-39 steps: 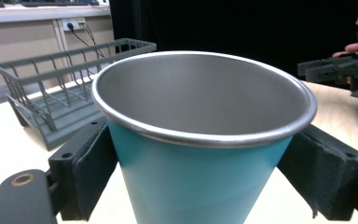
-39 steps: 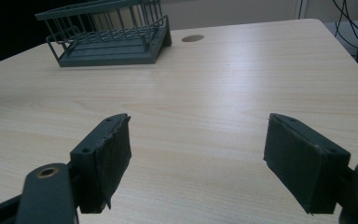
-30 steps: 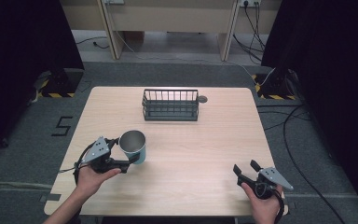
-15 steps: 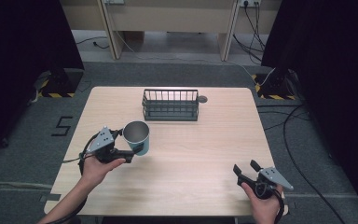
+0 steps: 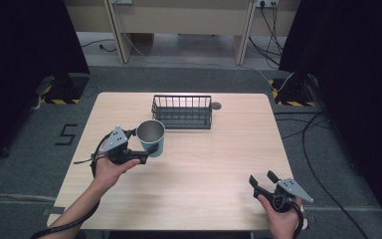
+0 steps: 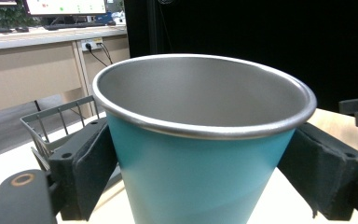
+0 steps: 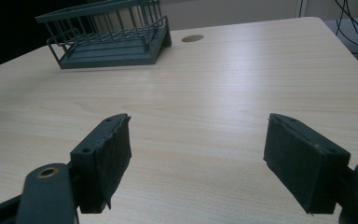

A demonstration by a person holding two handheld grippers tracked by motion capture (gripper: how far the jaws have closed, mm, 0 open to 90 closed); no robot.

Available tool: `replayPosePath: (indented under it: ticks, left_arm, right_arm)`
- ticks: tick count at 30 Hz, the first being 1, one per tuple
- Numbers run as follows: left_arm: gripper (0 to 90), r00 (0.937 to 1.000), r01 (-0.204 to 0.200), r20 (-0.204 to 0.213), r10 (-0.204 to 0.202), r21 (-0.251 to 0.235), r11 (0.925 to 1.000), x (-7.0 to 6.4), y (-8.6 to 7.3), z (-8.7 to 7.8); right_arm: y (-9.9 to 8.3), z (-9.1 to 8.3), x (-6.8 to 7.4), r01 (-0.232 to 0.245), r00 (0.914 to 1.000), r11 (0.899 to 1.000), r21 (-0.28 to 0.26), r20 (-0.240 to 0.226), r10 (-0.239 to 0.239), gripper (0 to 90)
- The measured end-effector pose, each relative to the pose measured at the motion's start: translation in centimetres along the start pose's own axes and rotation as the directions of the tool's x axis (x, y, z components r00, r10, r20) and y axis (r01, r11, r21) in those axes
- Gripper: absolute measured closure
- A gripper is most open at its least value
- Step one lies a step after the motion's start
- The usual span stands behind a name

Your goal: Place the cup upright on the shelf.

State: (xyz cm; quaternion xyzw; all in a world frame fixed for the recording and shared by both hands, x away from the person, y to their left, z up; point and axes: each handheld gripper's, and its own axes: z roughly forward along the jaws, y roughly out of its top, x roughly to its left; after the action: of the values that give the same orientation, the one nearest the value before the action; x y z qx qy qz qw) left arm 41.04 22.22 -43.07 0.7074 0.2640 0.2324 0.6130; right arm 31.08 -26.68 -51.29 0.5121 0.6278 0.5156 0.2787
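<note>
left gripper (image 5: 146, 153) clamping cup (image 5: 151, 138), right gripper (image 5: 263, 180) agape

The left hand-held gripper (image 6: 205, 172) clamps a teal cup (image 6: 200, 182) before a wire basket (image 6: 51, 126).

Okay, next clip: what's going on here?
A person at a wooden table holds a gripper in each hand. The left gripper is shut on a teal metal cup, which looks lifted off the table, upright, in front of a wire basket at the far side. The right gripper sits open near the table's front right edge, holding nothing.
</note>
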Motion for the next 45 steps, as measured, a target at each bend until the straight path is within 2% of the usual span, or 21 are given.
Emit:
replayPosePath:
  ticks: [23,45]
  left_arm:
    - [14.0,0.9992,0.017,-0.035,-0.017,0.001,0.9998,1.6,1.0,4.2]
    - [14.0,0.9957,0.039,-0.084,-0.039,0.004,0.9992,3.7,2.1,7.3]
  right_arm:
    - [0.0,0.0,-0.1,-0.003,1.0,1.0,0.0,-0.001,0.003,23.7]
    - [0.0,0.0,-0.1,-0.002,1.0,1.0,0.003,-0.003,0.002,23.8]
